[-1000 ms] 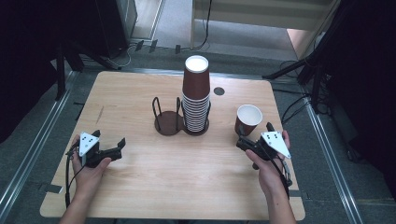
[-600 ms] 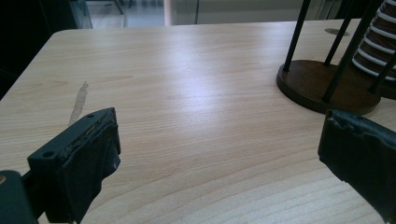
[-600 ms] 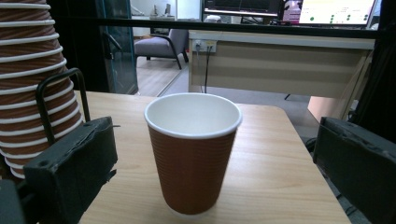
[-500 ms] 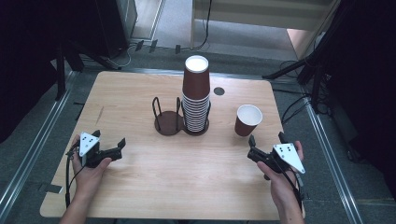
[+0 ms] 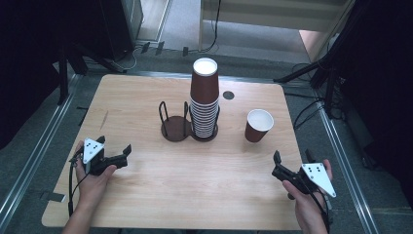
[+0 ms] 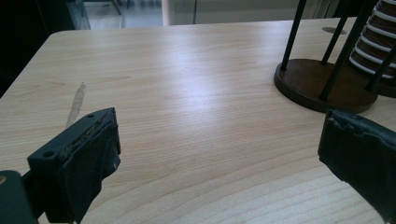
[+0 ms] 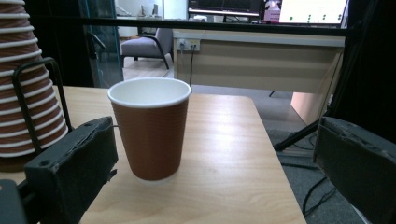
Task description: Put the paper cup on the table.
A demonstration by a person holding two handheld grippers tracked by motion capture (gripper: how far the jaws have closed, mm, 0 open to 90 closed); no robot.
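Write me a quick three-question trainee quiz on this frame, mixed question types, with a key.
1. True or false: the single cup stands upright, apart from the cup stack.
2. Which gripper is nearer the single cup? A) left gripper B) right gripper
3. Fill in: the empty ring of the black holder sits on the ____ side of the stack in the high view.

Key: 1 true, it stands open end up on the table with bare wood between them. 2 B; both grippers are open and hold nothing. 3 left.
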